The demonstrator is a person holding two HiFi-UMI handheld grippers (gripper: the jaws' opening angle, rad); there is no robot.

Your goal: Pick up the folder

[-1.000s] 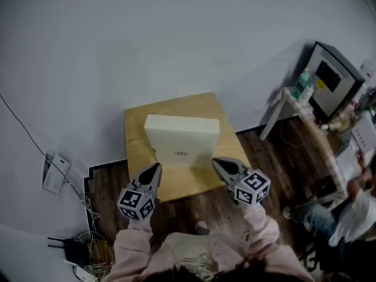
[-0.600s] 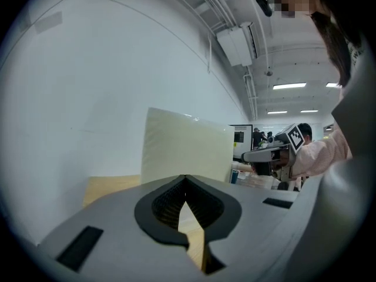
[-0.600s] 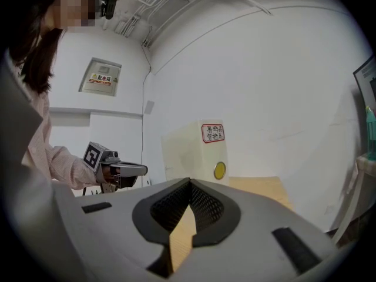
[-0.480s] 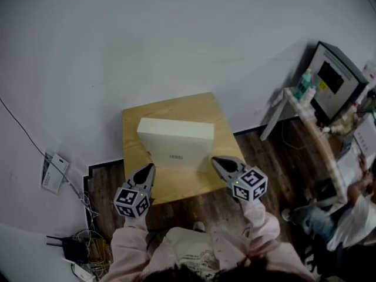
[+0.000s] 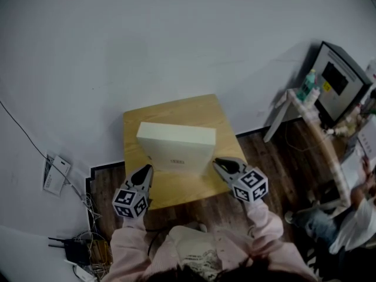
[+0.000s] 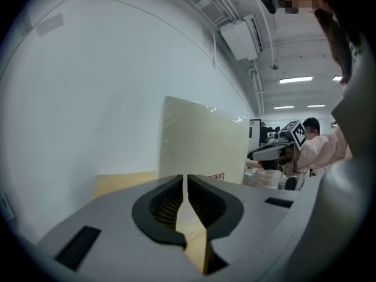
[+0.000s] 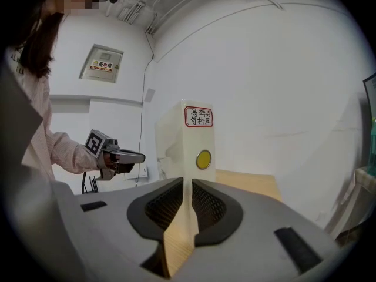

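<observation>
The folder (image 5: 176, 143) is a thick cream box file standing on the small wooden table (image 5: 176, 107). In the right gripper view its spine (image 7: 191, 140) shows a red-framed label and a yellow disc. My left gripper (image 5: 145, 170) hovers by the folder's near left corner, apart from it. Its jaws (image 6: 187, 181) are opening, a thin slit with nothing gripped. My right gripper (image 5: 218, 162) hovers by the near right corner. Those jaws (image 7: 188, 184) are also opening, with the folder ahead of them and no pad touching it.
A dark monitor (image 5: 338, 78) and a white side table with bottles (image 5: 305, 87) stand at the right. A seated person (image 5: 352, 216) is at the lower right. Cables and a router (image 5: 76, 248) lie on the floor at the left. The wall is right behind the table.
Both grippers have sunk a little and edged along the folder's near corners. The folder still stands on the table.
</observation>
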